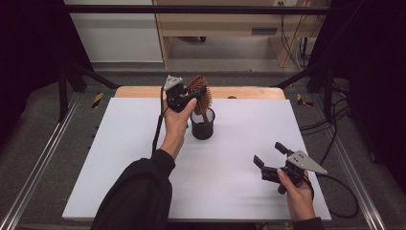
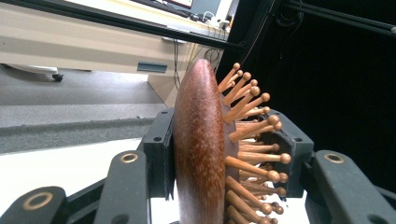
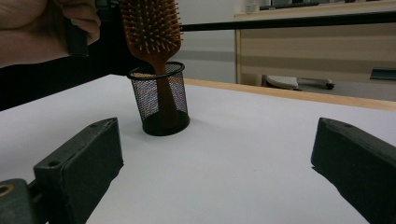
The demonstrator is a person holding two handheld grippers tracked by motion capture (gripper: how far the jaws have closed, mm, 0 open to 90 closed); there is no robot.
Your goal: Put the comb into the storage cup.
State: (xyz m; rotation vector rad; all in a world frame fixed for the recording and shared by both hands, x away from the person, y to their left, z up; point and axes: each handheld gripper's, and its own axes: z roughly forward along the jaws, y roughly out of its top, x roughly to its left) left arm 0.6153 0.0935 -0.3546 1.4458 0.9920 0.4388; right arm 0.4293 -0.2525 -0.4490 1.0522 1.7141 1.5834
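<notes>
Both grippers are in use above a white table [image 1: 143,158]. Left gripper [image 1: 184,98] is raised over the far middle of the table, and its 2 jaws are clamped on the head of a wooden paddle hairbrush [image 1: 200,93]. In the left gripper view the hairbrush [image 2: 201,149] stands edge-on between the jaws: one jaw presses the smooth reddish-brown back, the other sits among the ball-tipped wooden bristles [image 2: 252,135].

The brush's handle points down into a black mesh cup [image 1: 203,124], which stands upright on the table just beyond the left hand [image 1: 177,122]. In the right gripper view the handle reaches down inside the mesh cup [image 3: 161,100] toward its base, with the brush head [image 3: 150,25] above the rim and tilted a little; whether the handle end touches the bottom is unclear. The left hand [image 3: 44,25] shows at the top left of that view.

Right gripper [image 1: 270,158] is held low near the table's front right corner, well apart from the cup, in the right hand [image 1: 299,194]. Its 2 jaws are spread wide with nothing between them, and they point toward the cup across bare table [image 3: 224,163]. A black cable [image 1: 347,196] loops off the right edge behind it.
</notes>
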